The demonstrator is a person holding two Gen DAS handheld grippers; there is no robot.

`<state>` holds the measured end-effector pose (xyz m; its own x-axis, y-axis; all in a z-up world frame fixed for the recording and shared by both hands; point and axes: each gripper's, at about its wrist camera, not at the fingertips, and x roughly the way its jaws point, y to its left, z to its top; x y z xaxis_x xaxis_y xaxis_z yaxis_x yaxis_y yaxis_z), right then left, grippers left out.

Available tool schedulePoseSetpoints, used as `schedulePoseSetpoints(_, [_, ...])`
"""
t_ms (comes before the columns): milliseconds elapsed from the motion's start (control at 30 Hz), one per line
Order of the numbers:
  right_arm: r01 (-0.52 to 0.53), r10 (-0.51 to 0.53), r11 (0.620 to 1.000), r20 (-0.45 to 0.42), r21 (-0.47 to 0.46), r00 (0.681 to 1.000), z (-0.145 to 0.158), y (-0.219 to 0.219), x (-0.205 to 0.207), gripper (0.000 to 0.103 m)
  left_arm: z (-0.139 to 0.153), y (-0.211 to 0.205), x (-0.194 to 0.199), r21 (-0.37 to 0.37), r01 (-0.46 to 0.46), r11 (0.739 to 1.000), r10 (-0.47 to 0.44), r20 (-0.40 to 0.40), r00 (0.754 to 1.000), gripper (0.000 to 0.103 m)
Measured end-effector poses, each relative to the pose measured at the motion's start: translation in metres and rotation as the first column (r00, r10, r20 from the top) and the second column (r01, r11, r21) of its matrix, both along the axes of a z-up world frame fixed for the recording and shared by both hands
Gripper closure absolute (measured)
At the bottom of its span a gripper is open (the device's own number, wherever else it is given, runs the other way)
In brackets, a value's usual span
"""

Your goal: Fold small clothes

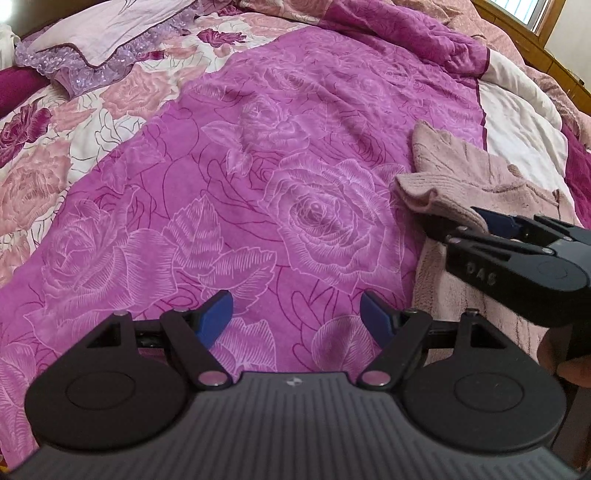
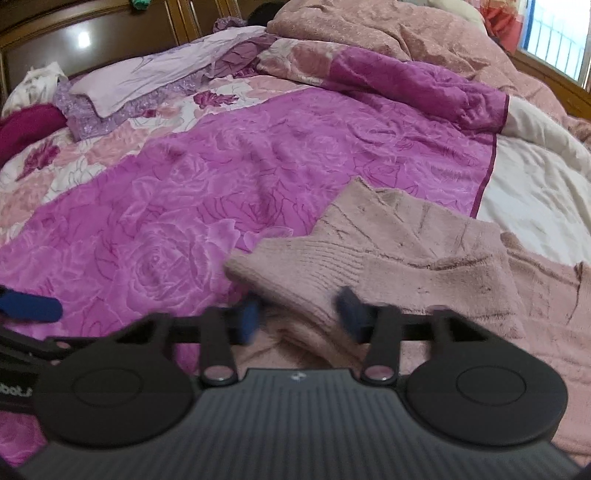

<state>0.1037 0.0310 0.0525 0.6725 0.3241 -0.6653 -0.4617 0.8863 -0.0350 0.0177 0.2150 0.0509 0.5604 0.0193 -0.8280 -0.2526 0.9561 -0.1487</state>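
Note:
A small pale pink fuzzy sweater (image 2: 424,251) lies on the magenta rose-print bedspread (image 2: 221,177), its ribbed cuff (image 2: 306,266) folded over the body. My right gripper (image 2: 301,315) has its blue pads on either side of the cuff's near edge, jaws part open with the fabric between them; the view is blurred. In the left wrist view the right gripper (image 1: 480,225) reaches in from the right at the sweater (image 1: 461,173). My left gripper (image 1: 297,317) is open and empty over the bedspread (image 1: 258,166), left of the sweater.
Lilac pillows (image 2: 155,70) lie at the head of the bed before a dark wooden headboard (image 2: 92,40). A pink quilt (image 2: 406,33) is heaped at the back right, with a white blanket (image 2: 535,184) right of the bedspread. A window (image 2: 557,33) is at far right.

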Motion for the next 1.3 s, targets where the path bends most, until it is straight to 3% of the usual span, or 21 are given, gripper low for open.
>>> schedulePoseSetpoints(33, [0.007,-0.007,1.000,0.002,0.030,1.000,0.002,-0.004,-0.001,0.069,0.000,-0.001,0.000,0.002,-0.001,1.000,0.001,-0.001,1.000,0.021])
schedulePoseSetpoints(100, [0.021,-0.022,0.997,0.008,0.078,1.000,0.009,-0.012,-0.002,0.076,0.000,-0.001,0.000,0.005,-0.002,1.000,0.002,-0.001,1.000,0.021])
schedulePoseSetpoints(133, [0.029,-0.031,0.995,0.018,0.094,0.999,0.013,-0.015,-0.003,0.091,0.001,-0.002,0.001,0.007,-0.002,1.000,0.002,-0.003,1.000,0.021])
schedulePoseSetpoints(400, [0.149,-0.167,0.962,0.061,0.231,0.984,0.045,-0.066,-0.002,0.092,0.007,-0.008,0.003,0.000,0.014,1.000,-0.014,0.003,1.000,0.021])
schedulePoseSetpoints(700, [0.286,-0.328,0.911,0.104,0.298,0.939,0.064,-0.137,-0.012,0.092,0.027,-0.026,0.011,0.000,0.068,0.998,-0.068,0.052,0.996,0.021])
schedulePoseSetpoints(967, [0.461,-0.512,0.826,0.091,0.325,0.854,0.057,-0.221,-0.024,0.092,0.043,-0.063,0.032,0.029,0.147,0.989,-0.149,0.097,0.984,0.021])
schedulePoseSetpoints(1233, [0.675,-0.691,0.654,-0.093,0.341,0.717,0.005,-0.304,-0.026,0.092,0.038,-0.097,0.061,0.038,0.174,0.984,-0.177,0.108,0.978,0.021])
schedulePoseSetpoints(1300, [0.690,-0.693,0.640,-0.132,0.340,0.708,-0.007,-0.318,-0.028,0.092,0.034,-0.105,0.069,0.044,0.170,0.984,-0.174,0.107,0.979,0.021])
